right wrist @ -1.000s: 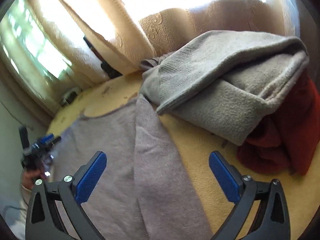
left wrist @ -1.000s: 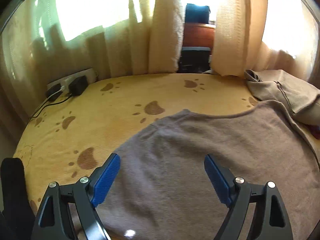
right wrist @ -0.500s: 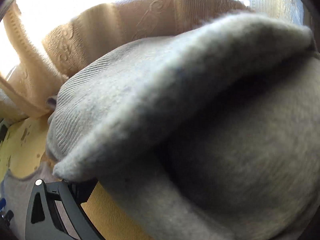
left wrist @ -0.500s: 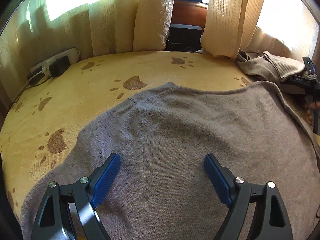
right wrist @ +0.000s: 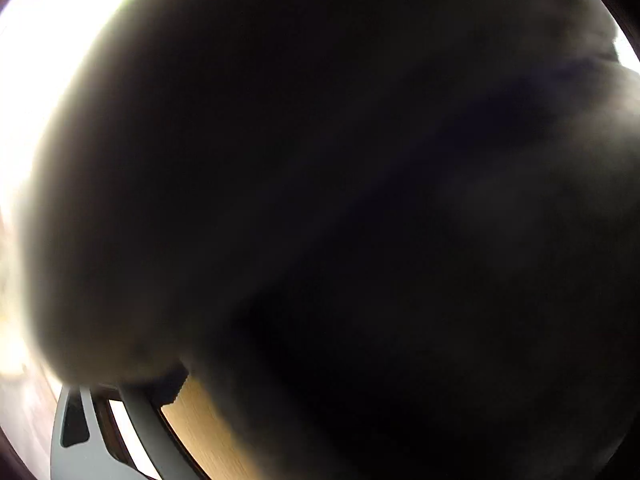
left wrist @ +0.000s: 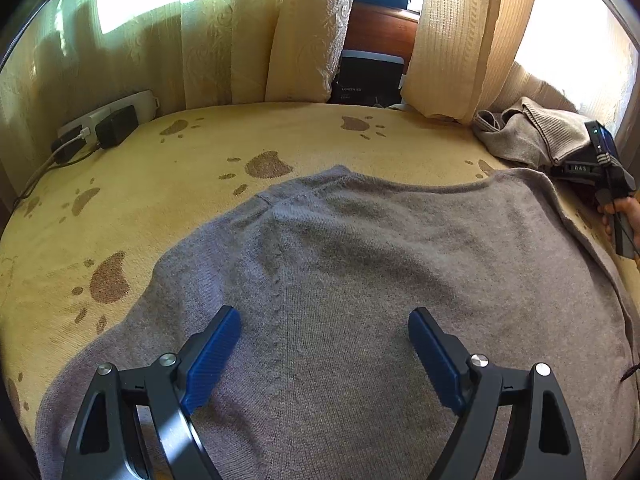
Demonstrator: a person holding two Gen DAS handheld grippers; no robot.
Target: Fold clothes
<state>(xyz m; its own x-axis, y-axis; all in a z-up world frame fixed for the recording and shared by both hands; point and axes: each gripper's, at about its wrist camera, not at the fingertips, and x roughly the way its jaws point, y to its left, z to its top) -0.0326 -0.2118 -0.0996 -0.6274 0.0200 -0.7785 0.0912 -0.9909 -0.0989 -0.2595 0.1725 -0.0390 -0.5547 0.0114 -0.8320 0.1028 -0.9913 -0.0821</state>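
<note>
A grey knitted sweater (left wrist: 380, 260) lies spread flat on the yellow paw-print bedspread (left wrist: 200, 168). My left gripper (left wrist: 323, 316) hovers over its near part, open, with nothing between the blue pads (left wrist: 212, 356). At the far right a hand (left wrist: 624, 212) holds the right gripper's body (left wrist: 592, 164), pushed against a heap of grey-beige clothes (left wrist: 528, 136). In the right wrist view dark cloth (right wrist: 340, 200) fills the lens; only one finger's base (right wrist: 120, 420) shows, and its jaws are hidden.
A white power strip (left wrist: 108, 116) with a black charger and cables sits at the bed's back left. Cream curtains (left wrist: 308, 40) hang behind the bed, with a dark box (left wrist: 372, 76) in the gap between them.
The right gripper swung away from the sweater's edge and into the clothes heap, until cloth covered its lens. The left gripper tilted to look over the sweater and otherwise stayed put.
</note>
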